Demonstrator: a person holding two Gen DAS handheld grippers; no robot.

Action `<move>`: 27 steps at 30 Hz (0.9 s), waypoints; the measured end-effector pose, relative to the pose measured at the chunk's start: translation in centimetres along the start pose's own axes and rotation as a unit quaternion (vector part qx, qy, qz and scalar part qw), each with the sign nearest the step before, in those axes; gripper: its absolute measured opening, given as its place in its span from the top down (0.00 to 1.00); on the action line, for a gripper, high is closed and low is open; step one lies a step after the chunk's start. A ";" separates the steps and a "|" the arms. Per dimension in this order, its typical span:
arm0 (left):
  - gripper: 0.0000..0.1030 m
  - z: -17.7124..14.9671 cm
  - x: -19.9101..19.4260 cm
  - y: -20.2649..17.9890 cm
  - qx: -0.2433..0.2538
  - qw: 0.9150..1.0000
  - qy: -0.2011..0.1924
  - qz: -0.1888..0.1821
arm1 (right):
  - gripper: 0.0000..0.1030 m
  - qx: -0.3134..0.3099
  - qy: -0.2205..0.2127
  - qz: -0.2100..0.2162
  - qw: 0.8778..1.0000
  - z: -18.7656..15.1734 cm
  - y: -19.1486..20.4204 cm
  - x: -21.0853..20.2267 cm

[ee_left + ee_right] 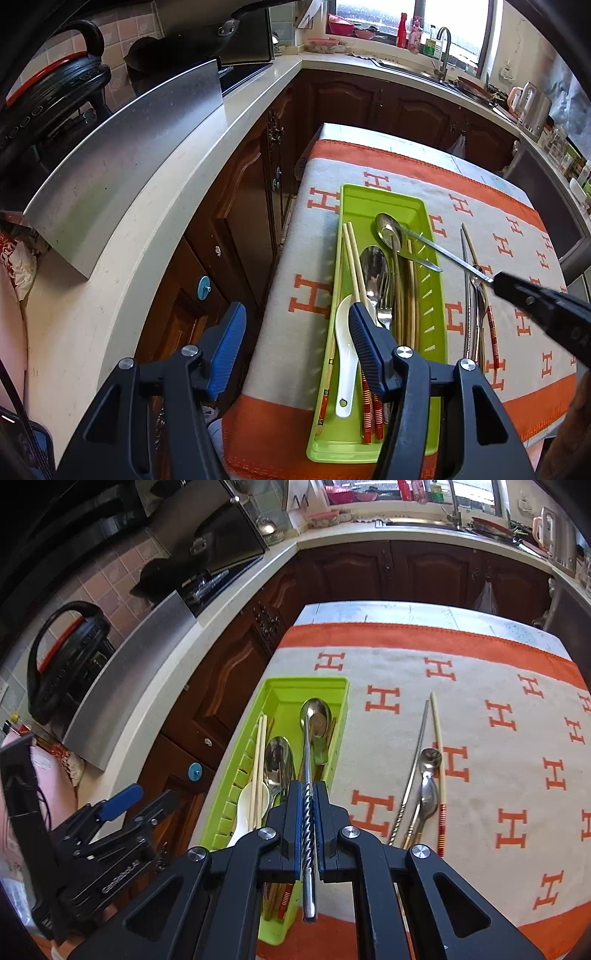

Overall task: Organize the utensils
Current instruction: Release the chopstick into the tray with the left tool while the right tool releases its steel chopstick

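Clamped between the right gripper's [309,825] blue pads, a twisted-handle metal spoon [308,760] reached up-frame, its bowl over the green utensil tray [334,746] at center. At lower left, the left gripper [297,341] gaped wide, holding nothing.

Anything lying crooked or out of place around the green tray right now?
Yes. One steel spoon lies diagonally in the green plastic tray, its handle propped over the right rim. The right gripper clamps a twisted-handle steel spoon over the tray. Several utensils lie loose on the orange-patterned cloth.
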State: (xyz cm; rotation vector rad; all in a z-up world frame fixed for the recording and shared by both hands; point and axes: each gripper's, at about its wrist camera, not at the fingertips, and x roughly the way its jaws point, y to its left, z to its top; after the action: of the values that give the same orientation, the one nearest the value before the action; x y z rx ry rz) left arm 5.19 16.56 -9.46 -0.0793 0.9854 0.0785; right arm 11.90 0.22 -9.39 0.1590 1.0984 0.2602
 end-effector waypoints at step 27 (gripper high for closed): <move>0.45 -0.4 0.7 -3.0 0.034 0.999 0.022 0.000 | 0.93 0.026 0.068 0.009 0.997 -3.1 -5.6 1.0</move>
State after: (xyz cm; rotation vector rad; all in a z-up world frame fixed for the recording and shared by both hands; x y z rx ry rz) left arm 5.50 13.58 -10.19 -0.0196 1.0310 0.0436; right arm 10.33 -4.82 -13.08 0.1987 1.2406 0.2614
